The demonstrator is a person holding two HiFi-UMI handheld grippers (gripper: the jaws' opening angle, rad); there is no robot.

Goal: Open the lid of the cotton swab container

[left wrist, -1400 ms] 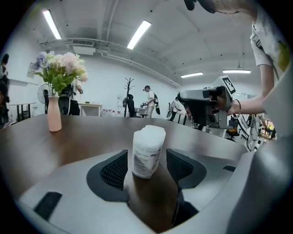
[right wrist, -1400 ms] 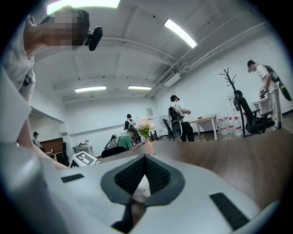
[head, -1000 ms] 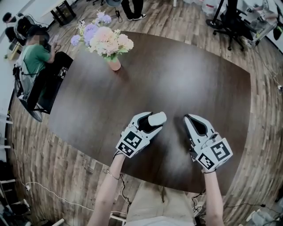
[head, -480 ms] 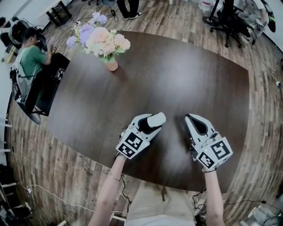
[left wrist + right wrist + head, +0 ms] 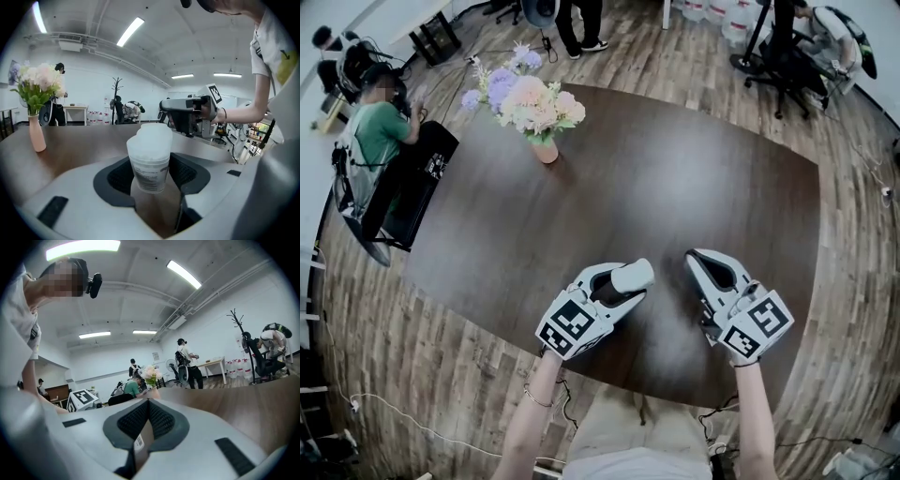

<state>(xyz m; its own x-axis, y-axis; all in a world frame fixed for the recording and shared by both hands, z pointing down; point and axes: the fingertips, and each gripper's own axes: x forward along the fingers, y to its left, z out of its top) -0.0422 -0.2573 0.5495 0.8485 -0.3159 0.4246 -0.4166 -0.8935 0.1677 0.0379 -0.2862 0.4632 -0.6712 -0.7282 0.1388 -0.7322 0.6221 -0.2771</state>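
The cotton swab container (image 5: 634, 275) is a small translucent white tub with a lid (image 5: 151, 135) and a printed label. It stands upright on the dark table between the jaws of my left gripper (image 5: 623, 281), whose pads press on its sides (image 5: 150, 161). The lid sits on top of it. My right gripper (image 5: 705, 259) rests to the right of it, a short gap away, its jaws shut with nothing between them (image 5: 148, 405). In the left gripper view the right gripper (image 5: 186, 110) shows behind the container.
The dark oval table (image 5: 675, 169) carries a pink vase of flowers (image 5: 541, 111) at its far left. A seated person (image 5: 379, 131) and a black case (image 5: 408, 183) are at the table's left edge. Office chairs (image 5: 783, 56) stand beyond the far right corner.
The head view has shifted a little, so everything sits slightly lower in it. Both grippers and the container keep their places on the table.
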